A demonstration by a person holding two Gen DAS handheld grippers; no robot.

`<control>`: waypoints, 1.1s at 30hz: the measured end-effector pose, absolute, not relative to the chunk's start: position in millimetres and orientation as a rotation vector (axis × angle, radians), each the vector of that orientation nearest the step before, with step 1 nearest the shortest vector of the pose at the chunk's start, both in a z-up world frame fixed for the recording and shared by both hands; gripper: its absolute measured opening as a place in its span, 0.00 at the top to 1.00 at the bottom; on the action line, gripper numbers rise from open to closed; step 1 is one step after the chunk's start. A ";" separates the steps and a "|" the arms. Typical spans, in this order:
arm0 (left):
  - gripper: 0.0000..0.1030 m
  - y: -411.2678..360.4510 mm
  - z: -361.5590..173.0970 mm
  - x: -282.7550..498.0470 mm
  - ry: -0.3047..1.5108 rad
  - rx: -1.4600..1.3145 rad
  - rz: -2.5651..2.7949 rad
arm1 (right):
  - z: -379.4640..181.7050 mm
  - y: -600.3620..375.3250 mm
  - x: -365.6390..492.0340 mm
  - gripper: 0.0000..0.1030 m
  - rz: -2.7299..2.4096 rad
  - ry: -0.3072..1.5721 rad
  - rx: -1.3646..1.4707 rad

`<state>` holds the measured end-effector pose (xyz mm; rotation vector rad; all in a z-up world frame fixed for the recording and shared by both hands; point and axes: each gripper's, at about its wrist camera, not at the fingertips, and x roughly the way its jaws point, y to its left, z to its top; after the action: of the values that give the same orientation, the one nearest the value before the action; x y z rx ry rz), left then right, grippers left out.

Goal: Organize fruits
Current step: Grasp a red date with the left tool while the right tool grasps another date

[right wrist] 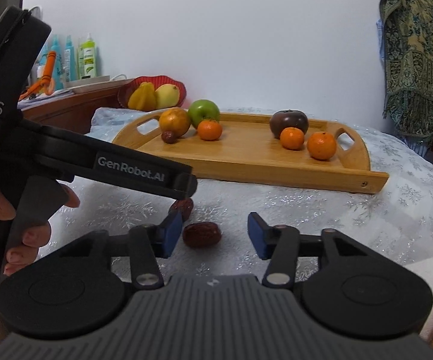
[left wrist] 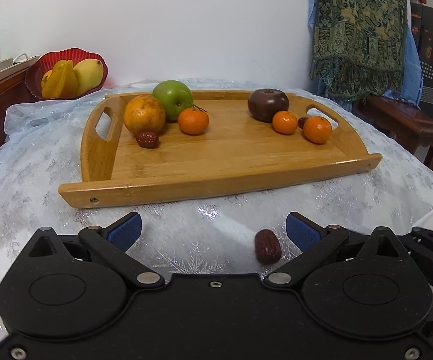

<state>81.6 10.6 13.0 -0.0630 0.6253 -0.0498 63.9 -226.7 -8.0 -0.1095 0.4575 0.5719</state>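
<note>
A wooden tray (left wrist: 216, 177) (right wrist: 276, 177) on the cloth holds an orange (left wrist: 144, 114), a green apple (left wrist: 173, 99), a dark tomato-like fruit (left wrist: 267, 104), three mandarins, one near the apple (left wrist: 193, 121), and a red date (left wrist: 146, 139). My left gripper (left wrist: 213, 231) is open above the cloth, with a loose date (left wrist: 267, 250) between its fingers near the right pad. My right gripper (right wrist: 215, 235) is open around another date (right wrist: 201, 234) on the cloth. A further date (right wrist: 183, 207) lies partly hidden under the left gripper's body (right wrist: 120, 165).
A red bowl (left wrist: 66, 73) with yellow fruit stands behind the tray at the left, next to a wooden cabinet with bottles (right wrist: 86, 57). A patterned cloth (left wrist: 360, 30) hangs at the right over a wooden bench (left wrist: 402, 120). A hand holds the left gripper's handle (right wrist: 27, 234).
</note>
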 end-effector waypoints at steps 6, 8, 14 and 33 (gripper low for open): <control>0.00 9.9 11.0 81.0 0.629 -0.066 -0.048 | -9.1 -222.3 61.8 0.68 0.577 0.455 -0.117; 0.00 10.6 10.8 80.9 0.628 -0.066 -0.047 | -8.5 -223.4 62.6 0.68 0.553 0.451 -0.117; 0.04 10.0 9.7 81.2 0.636 -0.058 -0.051 | -5.9 -236.7 75.5 0.68 0.419 0.463 -0.063; 0.47 -17.9 2.0 74.1 0.640 0.021 -0.117 | -6.4 -252.8 91.4 0.68 0.312 0.479 0.013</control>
<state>74.1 -17.9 2.0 0.0213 0.6398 -0.1171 91.4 -252.8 -6.4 0.0127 0.4791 0.3116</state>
